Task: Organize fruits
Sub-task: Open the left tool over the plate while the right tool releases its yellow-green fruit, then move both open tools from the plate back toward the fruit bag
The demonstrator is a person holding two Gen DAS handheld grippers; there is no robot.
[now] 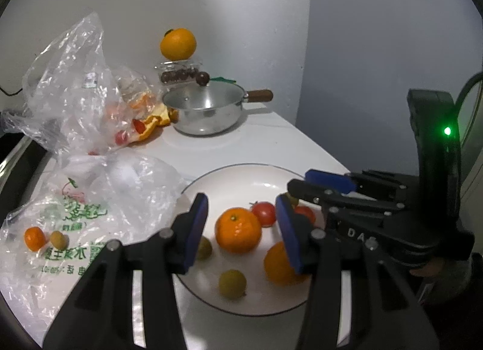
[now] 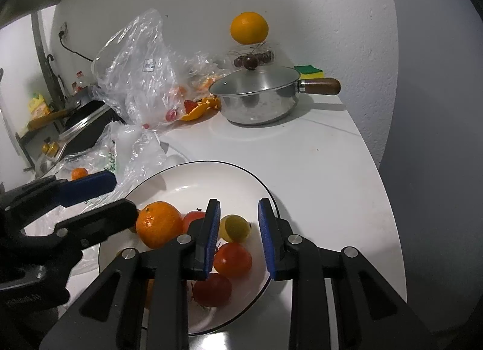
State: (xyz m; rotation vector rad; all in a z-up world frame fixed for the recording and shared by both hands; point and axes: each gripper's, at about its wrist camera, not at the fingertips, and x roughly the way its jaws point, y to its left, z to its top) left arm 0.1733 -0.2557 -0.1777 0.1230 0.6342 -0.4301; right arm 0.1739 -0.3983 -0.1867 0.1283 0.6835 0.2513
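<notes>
A white plate [image 1: 241, 181] [image 2: 211, 181] holds a tangerine [image 1: 238, 230] [image 2: 158, 224], a second orange [image 1: 277, 265], small tomatoes [image 1: 265, 213] [image 2: 232, 259] and a yellow-green fruit [image 1: 232, 283]. My left gripper [image 1: 241, 200] [image 2: 125, 196] hangs open over the plate. The tangerine lies below between its fingers, untouched. My right gripper [image 2: 239, 202] [image 1: 297, 181] reaches in from the plate's right side. Its jaws stand narrow around another small yellow-green fruit [image 2: 234, 227], low over the plate.
A printed plastic bag [image 1: 90, 214] left of the plate holds a small orange [image 1: 34, 238] and a green fruit [image 1: 59, 240]. Behind it stand a crumpled clear bag [image 1: 75, 87], a lidded steel pot [image 1: 205, 111] [image 2: 256, 99] and a large orange [image 1: 178, 43] on a jar. The counter's edge [image 2: 389, 229] runs along the right.
</notes>
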